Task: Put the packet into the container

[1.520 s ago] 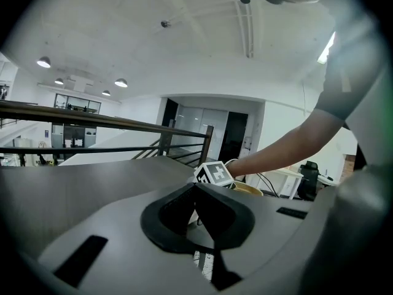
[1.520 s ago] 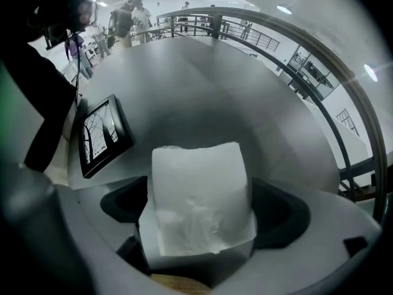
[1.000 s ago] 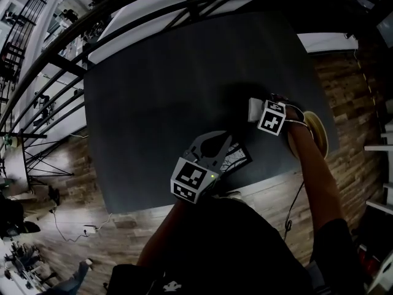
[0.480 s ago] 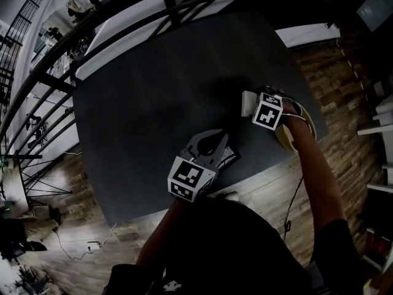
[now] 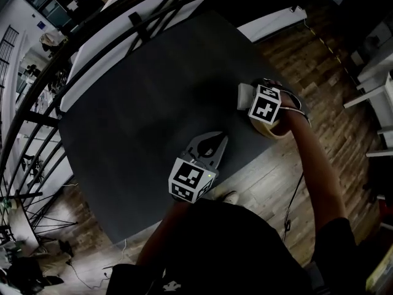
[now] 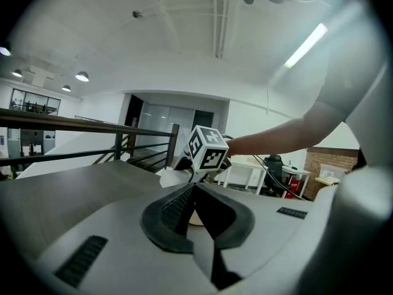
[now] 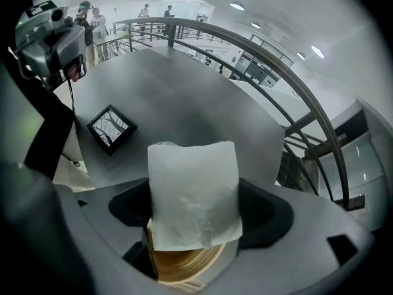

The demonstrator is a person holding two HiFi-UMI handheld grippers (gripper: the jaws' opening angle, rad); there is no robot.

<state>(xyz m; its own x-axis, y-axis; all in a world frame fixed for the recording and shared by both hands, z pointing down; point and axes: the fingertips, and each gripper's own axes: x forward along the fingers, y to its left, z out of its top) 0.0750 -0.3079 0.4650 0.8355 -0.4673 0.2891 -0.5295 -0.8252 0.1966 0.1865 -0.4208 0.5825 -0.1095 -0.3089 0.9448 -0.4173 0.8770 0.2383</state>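
Observation:
My right gripper (image 7: 196,209) is shut on a white packet (image 7: 193,183), which stands upright between its jaws. Directly below it sits a round wooden container (image 7: 183,262). In the head view the packet (image 5: 243,94) juts out left of the right gripper (image 5: 252,103), with the container (image 5: 273,129) under it near the table's right edge. My left gripper (image 5: 212,141) hangs over the table's near side, shut with nothing in it. From the left gripper view its tips (image 6: 193,188) meet, and the right gripper's marker cube (image 6: 207,149) shows beyond them.
A dark table (image 5: 153,103) carries everything. A black framed tile (image 7: 112,128) lies flat on it, left of the packet. A black railing (image 5: 92,48) runs along the far side, with wooden floor (image 5: 319,54) to the right. People stand in the far background (image 7: 92,17).
The right gripper with the packet has come over the container, which earlier showed to its right. The head view has swung. The left gripper has hardly moved.

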